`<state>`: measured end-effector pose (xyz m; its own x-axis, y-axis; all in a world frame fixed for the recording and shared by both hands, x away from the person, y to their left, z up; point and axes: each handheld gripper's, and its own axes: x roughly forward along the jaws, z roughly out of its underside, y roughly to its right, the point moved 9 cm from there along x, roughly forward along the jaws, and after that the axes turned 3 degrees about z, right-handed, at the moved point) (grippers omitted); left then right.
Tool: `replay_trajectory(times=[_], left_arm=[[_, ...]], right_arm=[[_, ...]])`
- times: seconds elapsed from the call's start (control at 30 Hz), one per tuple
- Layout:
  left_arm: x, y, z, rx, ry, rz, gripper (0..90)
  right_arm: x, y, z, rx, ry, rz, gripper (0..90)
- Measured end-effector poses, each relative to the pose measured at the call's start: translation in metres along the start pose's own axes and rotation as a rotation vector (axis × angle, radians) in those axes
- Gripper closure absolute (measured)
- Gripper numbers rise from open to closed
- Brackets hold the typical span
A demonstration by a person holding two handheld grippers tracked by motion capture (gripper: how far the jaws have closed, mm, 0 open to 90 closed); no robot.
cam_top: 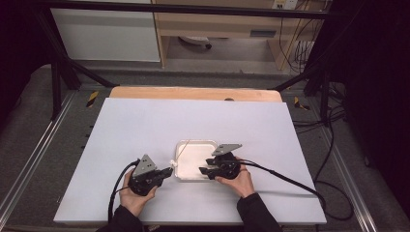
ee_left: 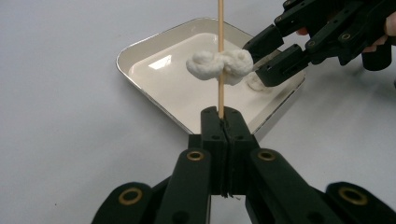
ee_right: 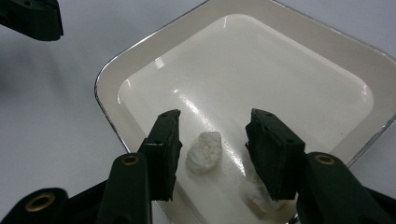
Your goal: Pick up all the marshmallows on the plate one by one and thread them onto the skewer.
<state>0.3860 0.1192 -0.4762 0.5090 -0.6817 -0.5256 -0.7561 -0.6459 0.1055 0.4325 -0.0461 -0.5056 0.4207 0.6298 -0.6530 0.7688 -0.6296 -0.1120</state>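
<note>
the left gripper (ee_left: 223, 122) is clamped on a wooden skewer (ee_left: 220, 56) carrying a white dough-like lump (ee_left: 219, 65) over the white tray (ee_left: 140, 51), while the right gripper (ee_right: 212, 149) stands with jaws apart, unpressed, around the lump's end just ahead of its fingertips.

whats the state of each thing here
thin wooden skewer: clamped, threaded through a lump
white knotted dough lump: on the skewer
white square tray: flat on the table
small white lump: loose in the tray
left gripper: shut on skewer
right gripper: open around the small lump
</note>
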Motion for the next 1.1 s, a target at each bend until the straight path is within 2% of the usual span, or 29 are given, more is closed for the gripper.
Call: replay_trajectory(times=[0.23,0.53,0.77,1.1], left_arm=[[0.000,0.000,0.000,-0.002,-0.001,0.001,88.7],[0.000,0.001,0.000,0.000,-0.002,0.001,88.6],[0.001,0.001,0.000,0.003,-0.003,0.003,88.7],[0.001,0.003,0.000,0.004,0.000,0.006,88.7]], right_arm=[[0.004,-0.002,0.005,-0.017,-0.021,-0.009,62.1],[0.004,-0.005,0.006,-0.044,-0.012,-0.015,72.9],[0.002,-0.004,0.006,-0.028,-0.014,-0.013,75.1],[-0.020,-0.004,-0.016,0.006,0.074,-0.035,75.9]])
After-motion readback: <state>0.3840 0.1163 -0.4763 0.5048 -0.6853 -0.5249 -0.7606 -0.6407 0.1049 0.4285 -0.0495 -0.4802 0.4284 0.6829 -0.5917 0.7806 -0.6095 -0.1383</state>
